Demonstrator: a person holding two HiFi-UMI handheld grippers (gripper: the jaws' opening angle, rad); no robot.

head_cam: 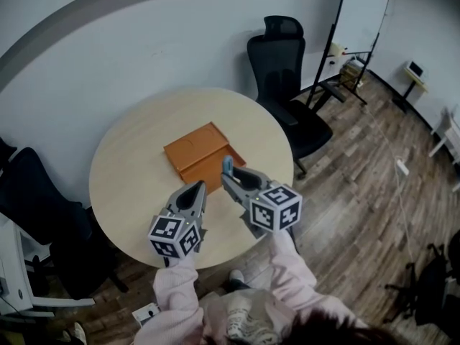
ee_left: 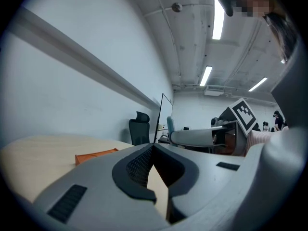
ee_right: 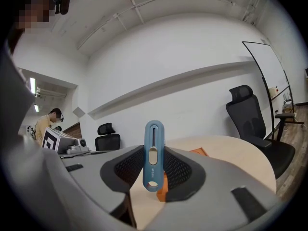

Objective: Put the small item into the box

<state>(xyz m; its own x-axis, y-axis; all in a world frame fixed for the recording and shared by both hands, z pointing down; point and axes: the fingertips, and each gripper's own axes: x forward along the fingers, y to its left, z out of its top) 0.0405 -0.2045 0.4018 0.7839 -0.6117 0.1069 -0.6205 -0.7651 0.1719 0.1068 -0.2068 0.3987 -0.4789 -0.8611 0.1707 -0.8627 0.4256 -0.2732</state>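
While right claw (head_cam: 227, 178) clenches blue item (ee_right: 153, 153) over near edge of orange box (head_cam: 198, 149), left claw (head_cam: 199, 190) clenched empty

Round table (head_cam: 129, 171), light wood top. One item lies directly on the surface: a flat orange box (head_cam: 198, 149), rectangular, resting near the centre, its sides askew to the near edge and well clear of every edge.

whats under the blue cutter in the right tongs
The near edge of the orange box, on the round table, lies below the blue cutter in the right tongs. The tongs cover that part, hiding any contents there.
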